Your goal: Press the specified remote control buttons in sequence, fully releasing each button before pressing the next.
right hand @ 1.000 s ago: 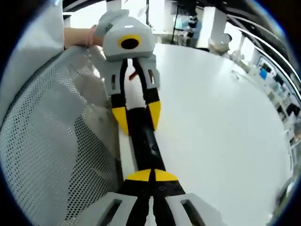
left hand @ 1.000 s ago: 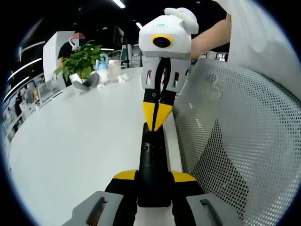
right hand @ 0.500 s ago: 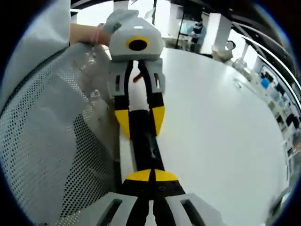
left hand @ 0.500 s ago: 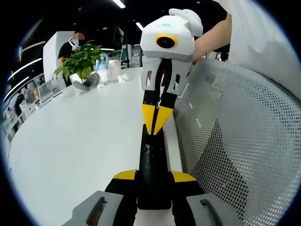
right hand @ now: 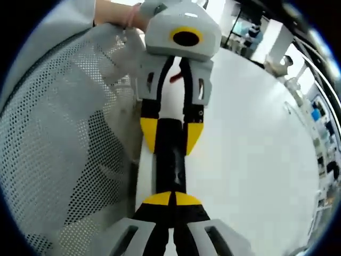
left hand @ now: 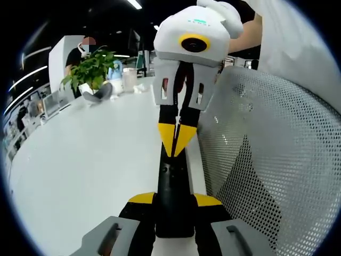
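1. Black plastic, long and narrow: the remote control point(left hand: 173, 184) lies between the jaws of the left gripper point(left hand: 173, 200), which are clenched on its near end, above the white table point(left hand: 80, 160).
2. From the far side comes the right gripper point(left hand: 174, 143); its yellow tips are pressed together into one point, holding nothing, and this point rests on the remote's upper face or just over it. I cannot tell if it touches.
3. Seen from the right gripper view, the remote runs straight ahead from the closed tips to the left gripper point(right hand: 171, 136).
4. I judge a button press is in hand. To do it well, keep the remote steady, push straight down, then lift fully clear before the next button.
5. Beside the remote stands a mesh chair back point(left hand: 266, 160).
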The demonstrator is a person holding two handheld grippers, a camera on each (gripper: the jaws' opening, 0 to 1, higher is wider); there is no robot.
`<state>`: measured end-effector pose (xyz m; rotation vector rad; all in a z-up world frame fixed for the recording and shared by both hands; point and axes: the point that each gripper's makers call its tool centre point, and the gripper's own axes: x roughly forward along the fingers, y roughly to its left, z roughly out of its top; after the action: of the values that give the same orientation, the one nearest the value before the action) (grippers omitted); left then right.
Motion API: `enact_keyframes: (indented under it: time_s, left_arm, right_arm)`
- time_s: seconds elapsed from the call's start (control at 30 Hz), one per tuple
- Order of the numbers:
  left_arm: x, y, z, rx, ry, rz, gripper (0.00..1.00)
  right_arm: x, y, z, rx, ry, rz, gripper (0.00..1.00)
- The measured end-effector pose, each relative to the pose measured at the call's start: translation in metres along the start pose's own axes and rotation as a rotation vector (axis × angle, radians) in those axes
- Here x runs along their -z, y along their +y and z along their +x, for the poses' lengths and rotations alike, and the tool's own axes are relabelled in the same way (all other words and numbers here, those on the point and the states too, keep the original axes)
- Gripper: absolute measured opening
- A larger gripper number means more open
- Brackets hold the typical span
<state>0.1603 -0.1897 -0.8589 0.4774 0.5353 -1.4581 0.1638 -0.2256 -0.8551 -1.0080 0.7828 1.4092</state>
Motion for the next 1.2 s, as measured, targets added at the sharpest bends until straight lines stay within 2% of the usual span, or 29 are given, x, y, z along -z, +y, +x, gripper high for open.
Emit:
enact_keyframes:
  time_s: [0.23, 0.3, 0.4, 0.77, 0.93, 1.2]
  left_arm:
    - [0.0, 0.0, 0.0, 0.0, -0.001, -0.001, 0.26]
    - [0.0, 0.0, 0.0, 0.0, -0.001, -0.001, 0.26]
    - [0.0, 0.0, 0.0, -0.001, -0.001, -0.002, 0.26]
    - [0.0, 0.0, 0.0, -0.001, -0.001, -0.002, 0.26]
    - [0.0, 0.0, 0.0, -0.002, -0.001, -0.002, 0.26]
    - [0.001, 0.001, 0.0, -0.002, -0.002, -0.003, 0.26]
  right_arm:
    - [0.002, 0.0, -0.001, 0.013, -0.022, 0.054, 0.0]
    - [0.001, -0.001, -0.001, 0.036, -0.07, 0.118, 0.0]
    - [0.001, -0.002, -0.002, 0.053, -0.102, 0.157, 0.0]
    - [0.0, -0.001, -0.002, 0.052, -0.075, 0.105, 0.0]
    - [-0.007, -0.001, -0.002, 0.049, -0.096, 0.109, 0.0]
    - [-0.009, 0.0, 0.001, 0.04, -0.085, 0.089, 0.0]
